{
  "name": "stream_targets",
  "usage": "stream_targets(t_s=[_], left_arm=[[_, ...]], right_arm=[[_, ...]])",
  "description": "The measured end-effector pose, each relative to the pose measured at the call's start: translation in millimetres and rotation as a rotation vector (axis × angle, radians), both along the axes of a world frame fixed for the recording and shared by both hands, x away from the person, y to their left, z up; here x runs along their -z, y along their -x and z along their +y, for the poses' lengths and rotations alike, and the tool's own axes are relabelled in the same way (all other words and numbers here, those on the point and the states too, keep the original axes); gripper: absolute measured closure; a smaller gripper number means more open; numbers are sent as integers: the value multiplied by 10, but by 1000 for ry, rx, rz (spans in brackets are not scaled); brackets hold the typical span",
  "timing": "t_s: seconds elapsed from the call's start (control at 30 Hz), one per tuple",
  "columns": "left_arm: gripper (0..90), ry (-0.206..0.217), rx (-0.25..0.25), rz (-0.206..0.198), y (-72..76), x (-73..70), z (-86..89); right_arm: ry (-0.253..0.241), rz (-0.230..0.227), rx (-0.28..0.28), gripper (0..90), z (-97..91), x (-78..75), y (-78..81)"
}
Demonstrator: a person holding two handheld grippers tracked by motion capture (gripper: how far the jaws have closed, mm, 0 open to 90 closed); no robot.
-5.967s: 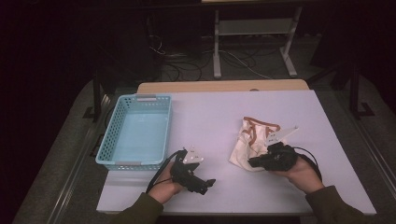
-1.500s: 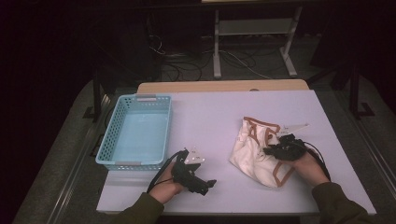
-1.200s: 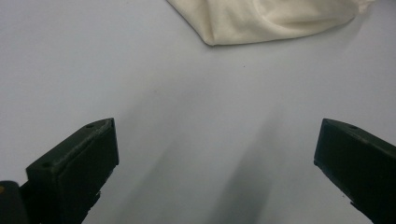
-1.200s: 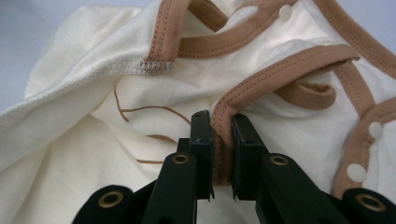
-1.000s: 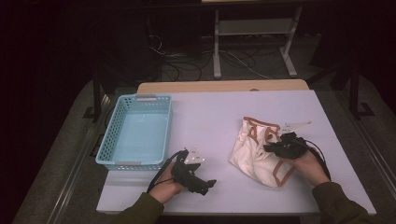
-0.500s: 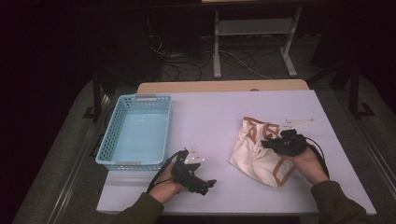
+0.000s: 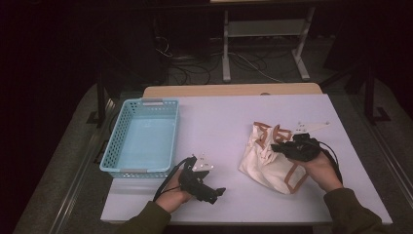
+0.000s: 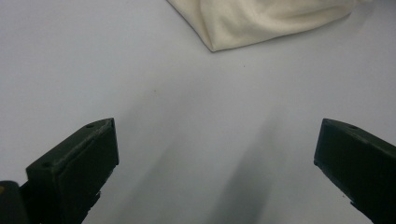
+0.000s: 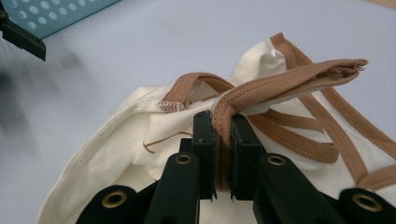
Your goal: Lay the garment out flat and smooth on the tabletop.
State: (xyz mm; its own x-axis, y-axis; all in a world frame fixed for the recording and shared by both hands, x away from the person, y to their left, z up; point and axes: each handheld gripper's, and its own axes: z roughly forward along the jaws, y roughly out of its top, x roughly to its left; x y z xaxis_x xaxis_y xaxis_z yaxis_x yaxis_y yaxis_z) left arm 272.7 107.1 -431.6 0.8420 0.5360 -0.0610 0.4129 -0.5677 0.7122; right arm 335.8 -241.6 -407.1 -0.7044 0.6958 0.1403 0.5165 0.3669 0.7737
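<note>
A cream cloth garment [image 7: 265,161] with brown trim lies bunched on the right half of the white table [image 7: 219,122]. My right gripper [image 7: 278,147] rests on its upper right part, shut on a brown strap [image 9: 261,91] that runs up between the two jaws. In the right gripper view the cream garment [image 9: 116,154] spreads below and around the jaws. My left gripper [image 7: 220,192] lies near the table's front edge, left of the garment, open with nothing between its fingers [image 8: 74,163]. A corner of the garment [image 8: 243,23] shows ahead of it.
A light blue plastic basket [image 7: 143,136] stands at the table's left side, with nothing in it. Its perforated wall [image 9: 51,16] shows at the top left of the right gripper view. Beyond the table are cables and a metal stand [image 7: 265,39] on a dark floor.
My right gripper has drawn the strap slightly left and toward the back, and the garment has bunched tighter. The left gripper has stayed where it was.
</note>
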Motion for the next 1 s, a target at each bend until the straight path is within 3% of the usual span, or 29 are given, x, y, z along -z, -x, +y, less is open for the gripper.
stream_targets(t_s=[0.73, 1.0], left_arm=[[0, 2, -2, 2, -1, -1, 2], [0, -4, -1, 3, 1, -6, 4]], right_arm=[[-40, -47, -32, 819, 122, -176, -52], [-28, -63, -62, 818, 205, -208, -72]])
